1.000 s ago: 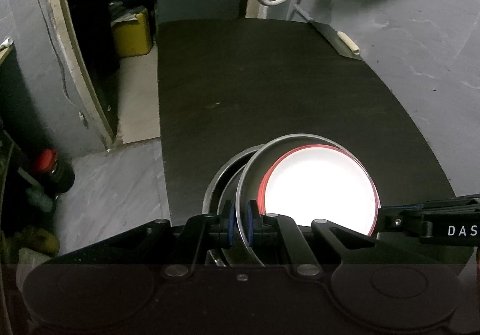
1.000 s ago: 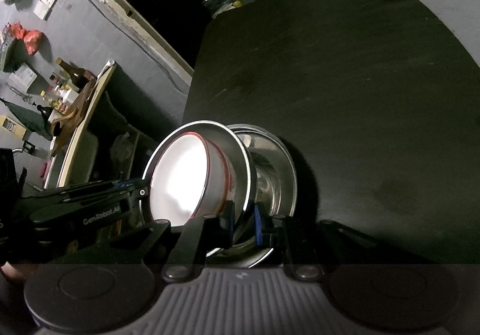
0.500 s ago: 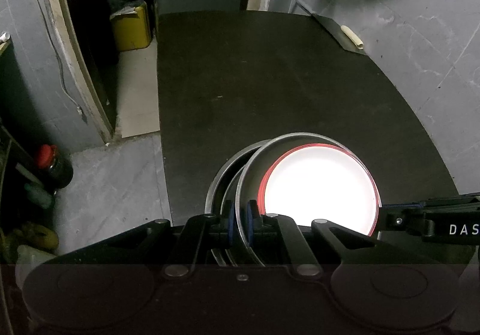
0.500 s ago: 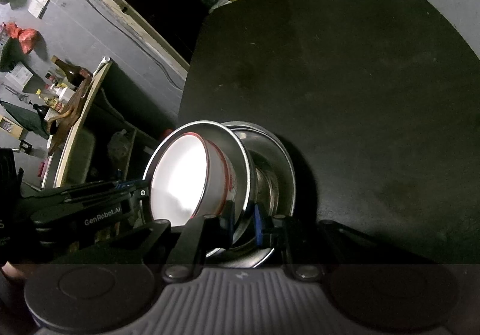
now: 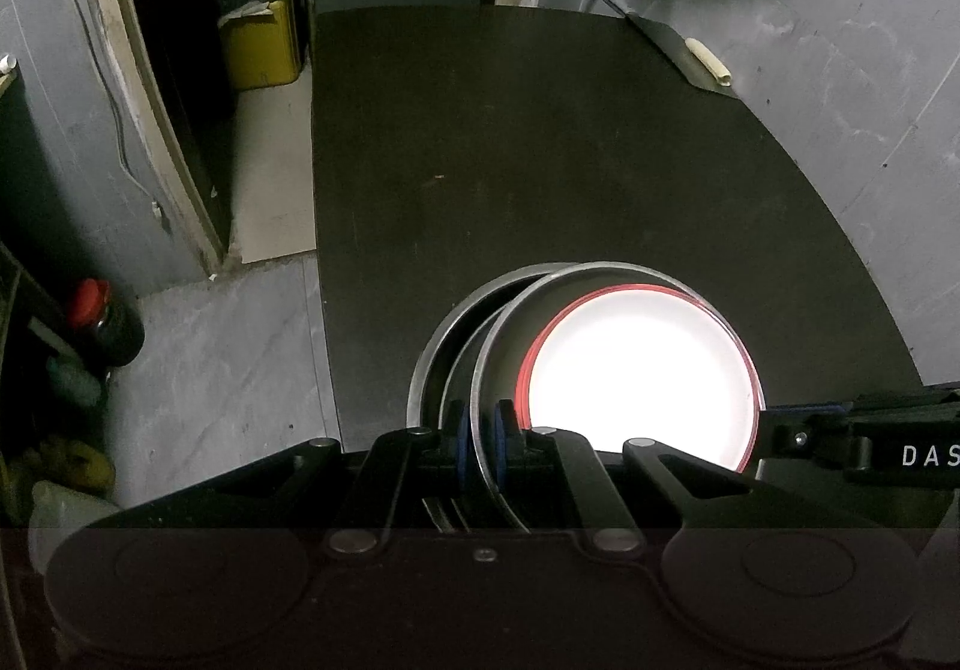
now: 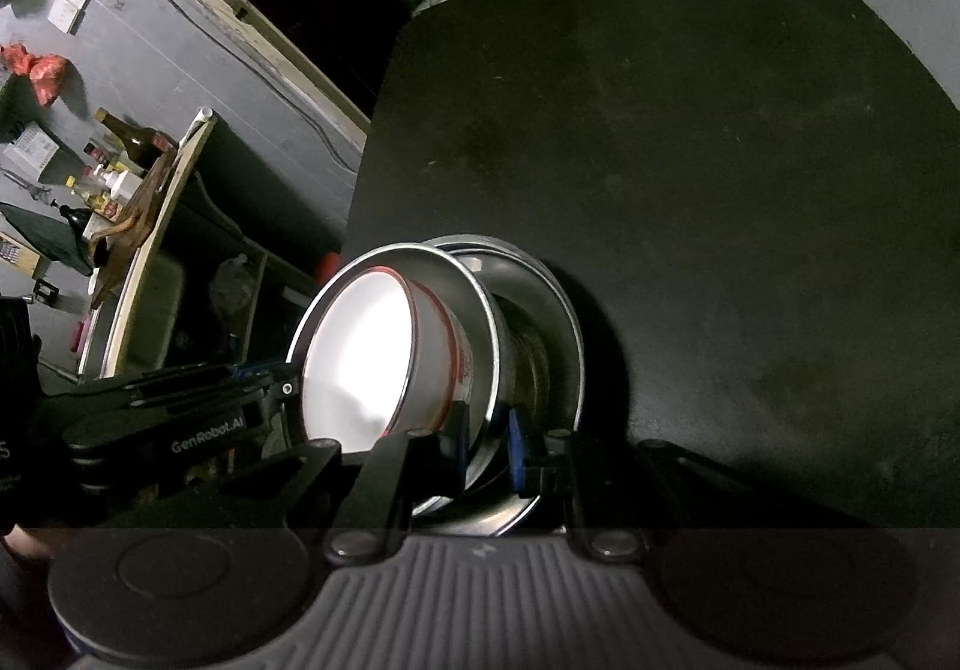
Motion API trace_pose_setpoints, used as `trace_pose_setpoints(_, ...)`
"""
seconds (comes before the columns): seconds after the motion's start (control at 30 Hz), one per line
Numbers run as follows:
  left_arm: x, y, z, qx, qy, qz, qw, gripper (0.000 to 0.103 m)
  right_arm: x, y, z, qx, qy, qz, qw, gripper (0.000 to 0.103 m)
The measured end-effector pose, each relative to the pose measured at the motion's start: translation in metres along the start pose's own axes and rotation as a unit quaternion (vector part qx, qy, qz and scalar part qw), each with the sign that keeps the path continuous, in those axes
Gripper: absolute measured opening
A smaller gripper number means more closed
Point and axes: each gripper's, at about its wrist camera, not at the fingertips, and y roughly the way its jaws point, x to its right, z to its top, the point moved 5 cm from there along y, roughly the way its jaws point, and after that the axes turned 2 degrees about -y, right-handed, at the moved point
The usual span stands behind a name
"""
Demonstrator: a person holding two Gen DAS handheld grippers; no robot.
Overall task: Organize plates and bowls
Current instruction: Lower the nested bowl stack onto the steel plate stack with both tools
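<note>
Nesting looked largely done: a white bowl with a red rim (image 5: 639,382) sat inside a shallow steel bowl (image 6: 480,322), and that pair rested tilted in 1 or 2 wider steel dishes (image 6: 558,334) at the near edge of the dark tabletop (image 5: 540,159). The left gripper (image 5: 479,439) had its jaws pinching the rim of the shallow steel bowl, blue pads on either side. The right gripper (image 6: 486,439) was pinching the same rim from the opposite side. The rest of the tabletop showed no other crockery, only a pale-handled flat tool (image 5: 690,57) at its far corner. What remained, I judged, was settling the tilted bowls level into the stack and letting go.
</note>
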Motion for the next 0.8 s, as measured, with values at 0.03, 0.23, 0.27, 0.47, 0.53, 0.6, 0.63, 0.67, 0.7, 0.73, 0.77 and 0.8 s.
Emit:
trace_pose_setpoints(0.03, 0.0002, 0.0006, 0.0001, -0.001, 0.000, 0.000, 1.0000, 0.007, 0.0006, 0.0004, -0.0003, 0.000, 0.000, 0.000, 1.000, 0.015)
trace_pose_setpoints(0.23, 0.0003, 0.0033, -0.0011, -0.006, 0.001, 0.000, 1.0000, 0.007, 0.0001, 0.0025, -0.0011, -0.002, 0.005, -0.003, 1.000, 0.015)
trace_pose_setpoints(0.27, 0.0004, 0.0037, -0.0013, -0.006, 0.001, -0.001, 1.0000, 0.007, -0.0004, 0.0024, -0.0009, -0.002, 0.005, -0.003, 1.000, 0.015)
trace_pose_setpoints(0.47, 0.0006, 0.0041, -0.0012, -0.006, 0.001, 0.000, 1.0000, 0.007, -0.0003, 0.0024, -0.0009, -0.002, 0.005, -0.003, 1.000, 0.015)
trace_pose_setpoints(0.53, 0.0004, 0.0040, -0.0012, -0.006, 0.001, -0.001, 1.0000, 0.007, -0.0003, 0.0024, -0.0009, -0.002, 0.006, -0.003, 1.000, 0.016)
trace_pose_setpoints(0.6, 0.0003, 0.0039, -0.0012, -0.006, 0.000, -0.001, 1.0000, 0.007, -0.0005, 0.0025, -0.0010, -0.001, 0.006, -0.002, 1.000, 0.016)
trace_pose_setpoints(0.63, 0.0002, 0.0044, -0.0014, -0.006, -0.001, -0.001, 1.0000, 0.007, -0.0005, 0.0021, -0.0014, -0.001, 0.005, -0.003, 1.000, 0.016)
trace_pose_setpoints(0.67, -0.0001, 0.0047, -0.0018, -0.006, -0.002, 0.000, 1.0000, 0.007, -0.0012, 0.0024, -0.0014, 0.000, 0.005, -0.003, 1.000, 0.016)
trace_pose_setpoints(0.7, 0.0001, 0.0049, -0.0018, -0.006, -0.003, 0.000, 1.0000, 0.007, -0.0007, 0.0024, -0.0014, 0.000, 0.004, -0.004, 1.000, 0.016)
trace_pose_setpoints(0.73, 0.0003, 0.0052, -0.0020, -0.007, -0.003, 0.001, 1.0000, 0.007, -0.0008, 0.0022, -0.0016, 0.001, 0.004, -0.005, 1.000, 0.016)
trace_pose_setpoints(0.77, 0.0000, 0.0058, -0.0021, -0.007, -0.004, 0.001, 1.0000, 0.007, -0.0009, 0.0021, -0.0015, 0.001, 0.003, -0.006, 1.000, 0.016)
trace_pose_setpoints(0.8, -0.0003, 0.0062, -0.0024, -0.007, -0.005, 0.001, 1.0000, 0.007, -0.0008, 0.0021, -0.0015, 0.002, 0.002, -0.006, 1.000, 0.016)
